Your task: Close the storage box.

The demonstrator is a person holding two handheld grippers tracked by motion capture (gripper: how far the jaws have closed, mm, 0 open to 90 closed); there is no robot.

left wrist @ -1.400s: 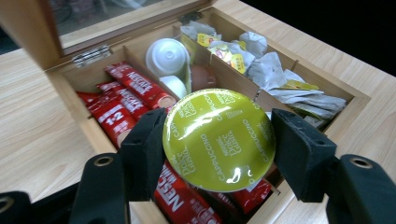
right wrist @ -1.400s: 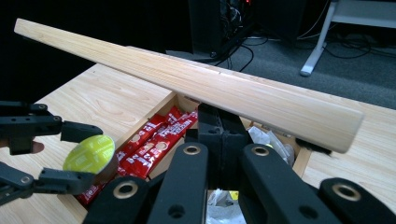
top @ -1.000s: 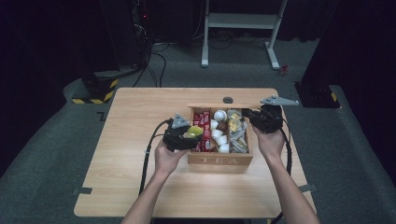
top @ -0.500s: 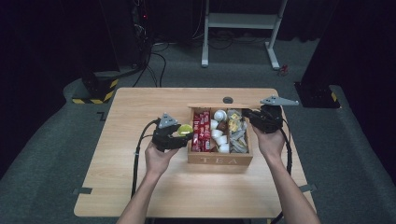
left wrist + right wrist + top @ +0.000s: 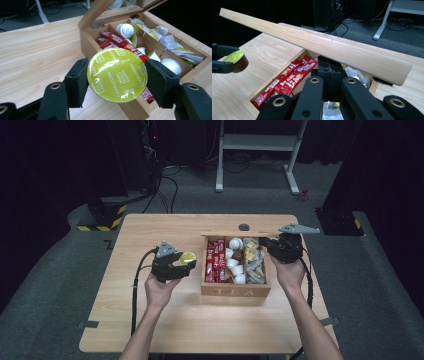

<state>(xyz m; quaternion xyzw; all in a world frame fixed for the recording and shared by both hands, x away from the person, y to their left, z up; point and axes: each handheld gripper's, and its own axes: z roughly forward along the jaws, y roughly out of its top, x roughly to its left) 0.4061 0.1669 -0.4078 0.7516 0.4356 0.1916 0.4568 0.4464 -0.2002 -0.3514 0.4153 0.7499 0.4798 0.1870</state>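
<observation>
My left gripper [image 5: 184, 261] is shut on a coffee capsule with a green foil lid [image 5: 188, 258], held just left of the wooden tea box [image 5: 235, 290]. In the left gripper view the pads press both sides of the capsule [image 5: 117, 75], with the open box [image 5: 86, 43] behind it. Red sachets [image 5: 215, 261], white capsules [image 5: 235, 265] and tea bags fill the box's compartments. My right gripper [image 5: 266, 246] is at the box's right rear. Its jaws are shut together [image 5: 329, 65] just under the raised lid [image 5: 324, 47]; their tips are hidden behind the lid's edge.
The box stands right of centre on a light wooden table [image 5: 150, 320]. A small dark round piece [image 5: 244, 227] lies near the far edge. The left gripper's cable [image 5: 134, 290] trails over the table's left side. A white desk frame [image 5: 260, 142] stands on the floor beyond.
My left gripper has carried the green capsule to the left, away from the box's left side. The right gripper and the lid have stayed in place.
</observation>
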